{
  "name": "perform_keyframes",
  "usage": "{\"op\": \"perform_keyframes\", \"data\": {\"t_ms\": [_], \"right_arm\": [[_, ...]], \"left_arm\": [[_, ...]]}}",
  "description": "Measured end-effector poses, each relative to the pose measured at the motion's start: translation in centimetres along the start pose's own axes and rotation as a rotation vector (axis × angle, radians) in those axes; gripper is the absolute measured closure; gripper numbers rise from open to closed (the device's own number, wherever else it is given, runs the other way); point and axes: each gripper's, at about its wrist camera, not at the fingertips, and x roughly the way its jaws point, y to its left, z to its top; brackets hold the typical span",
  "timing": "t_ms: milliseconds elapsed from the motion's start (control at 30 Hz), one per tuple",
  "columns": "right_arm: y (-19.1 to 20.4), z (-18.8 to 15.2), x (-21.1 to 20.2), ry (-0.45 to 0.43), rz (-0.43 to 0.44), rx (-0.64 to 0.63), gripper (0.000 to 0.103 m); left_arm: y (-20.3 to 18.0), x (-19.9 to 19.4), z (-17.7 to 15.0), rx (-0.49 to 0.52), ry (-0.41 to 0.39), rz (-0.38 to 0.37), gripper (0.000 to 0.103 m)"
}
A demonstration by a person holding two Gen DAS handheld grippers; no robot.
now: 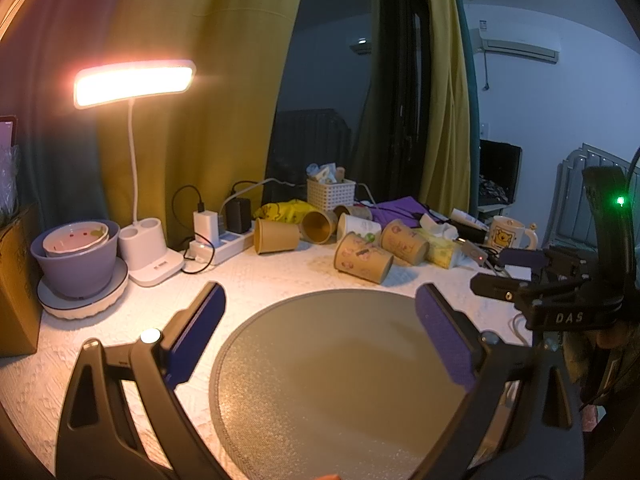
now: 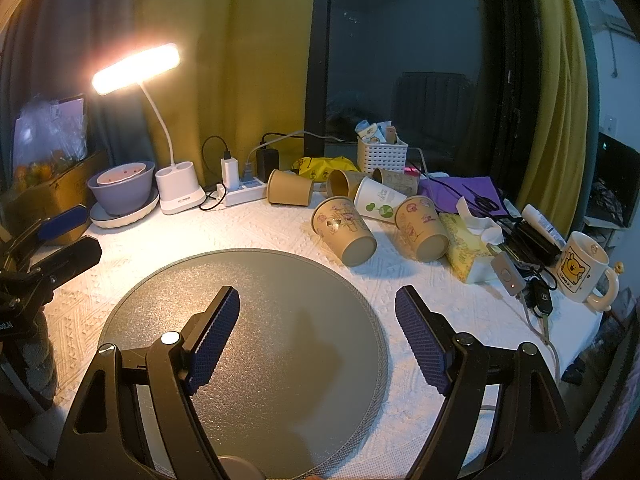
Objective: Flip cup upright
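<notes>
**Both grippers spread, no cup taken yet**

Right gripper (image 2: 316, 312) hovers over the round grey mat (image 2: 248, 280) with its jaws spread wide and nothing between them; the left gripper (image 1: 320, 308) is likewise released and empty above the same mat. By my reading the task stands at its first step, the approach: no cup has been grasped. Six paper cups lie on their sides on the white tablecloth (image 2: 420, 304), in a cluster at about one o'clock beyond the mat's far rim. Nearest is a patterned cup (image 2: 344, 230), base toward the camera, with a second patterned cup (image 2: 422, 228) just beside it, a white cup (image 2: 378, 202) behind them and three plain brown ones further back. The next move likely calls for reaching forward to the nearest cup, closing gently across its wall, then rotating it rim-up. One yellow bear mug (image 2: 582, 272) stands upright at three o'clock.
</notes>
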Motion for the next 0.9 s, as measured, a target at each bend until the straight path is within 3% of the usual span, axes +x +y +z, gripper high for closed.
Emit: {"op": "perform_keyframes", "data": {"t_ms": [633,900], "right_arm": [[0.0,-0.3,-0.1,-0.003,0.002,0.005,0.020],[-2.4,0.0,1.3,-0.001,0.037,0.033,0.020]], "left_arm": [[0.0,0.0,0.1,0.002,-0.001,0.002,0.006],[0.0,0.8,-0.2,0.019,0.016,0.015,0.006]]}}
